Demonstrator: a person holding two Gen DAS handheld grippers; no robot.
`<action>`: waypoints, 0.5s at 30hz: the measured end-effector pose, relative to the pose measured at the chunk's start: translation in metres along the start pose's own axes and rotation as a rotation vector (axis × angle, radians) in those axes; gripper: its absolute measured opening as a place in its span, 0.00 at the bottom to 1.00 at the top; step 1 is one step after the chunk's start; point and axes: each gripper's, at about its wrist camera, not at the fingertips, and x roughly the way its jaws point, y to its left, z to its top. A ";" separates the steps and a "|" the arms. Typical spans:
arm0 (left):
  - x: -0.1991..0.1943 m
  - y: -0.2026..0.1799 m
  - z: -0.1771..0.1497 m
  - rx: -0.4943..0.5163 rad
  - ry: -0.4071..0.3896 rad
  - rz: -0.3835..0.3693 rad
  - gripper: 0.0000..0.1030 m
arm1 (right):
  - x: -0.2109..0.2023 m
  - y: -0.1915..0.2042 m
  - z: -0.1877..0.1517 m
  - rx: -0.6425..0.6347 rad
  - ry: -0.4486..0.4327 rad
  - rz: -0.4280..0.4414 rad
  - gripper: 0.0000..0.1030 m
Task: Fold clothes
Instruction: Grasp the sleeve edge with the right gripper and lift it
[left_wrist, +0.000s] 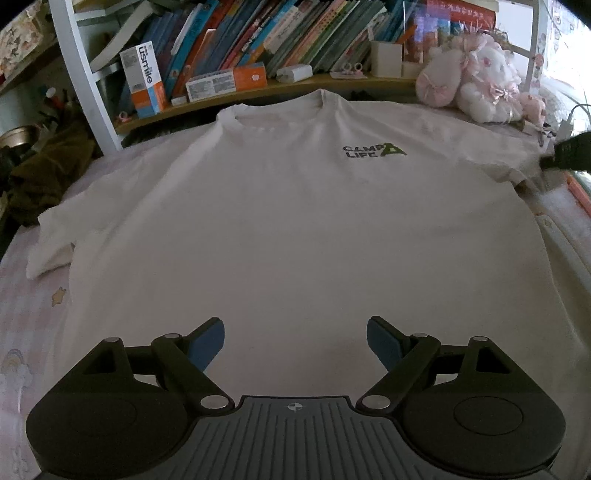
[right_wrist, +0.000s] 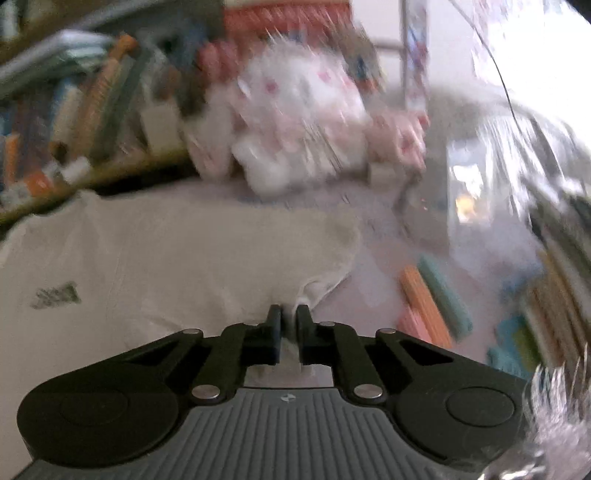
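A white T-shirt (left_wrist: 280, 221) with a small green and black chest logo (left_wrist: 373, 150) lies flat, front up, on a pink bedsheet (left_wrist: 33, 314), collar toward the bookshelf. My left gripper (left_wrist: 295, 343) hovers open over the shirt's lower middle, nothing between its blue pads. In the blurred right wrist view my right gripper (right_wrist: 289, 325) is shut on the T-shirt's (right_wrist: 166, 258) right sleeve, a pinch of white cloth bunched between the fingers. That gripper also shows as a dark shape (left_wrist: 570, 151) at the sleeve's end in the left wrist view.
A bookshelf (left_wrist: 258, 40) with books and boxes runs behind the collar. Pink and white plush toys (left_wrist: 480, 77) sit at the back right. Dark clothing (left_wrist: 44, 173) lies heaped at the left. Orange and teal books (right_wrist: 432, 299) lie on the sheet right of the sleeve.
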 end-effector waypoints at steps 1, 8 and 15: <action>0.000 0.000 0.000 0.000 0.001 -0.002 0.84 | -0.001 0.003 0.001 -0.016 -0.005 0.017 0.08; 0.001 0.002 -0.001 -0.004 0.002 -0.002 0.84 | 0.013 -0.020 -0.004 0.173 0.086 0.029 0.18; 0.000 0.003 -0.003 -0.009 0.007 -0.001 0.84 | 0.023 -0.032 -0.005 0.268 0.123 0.037 0.18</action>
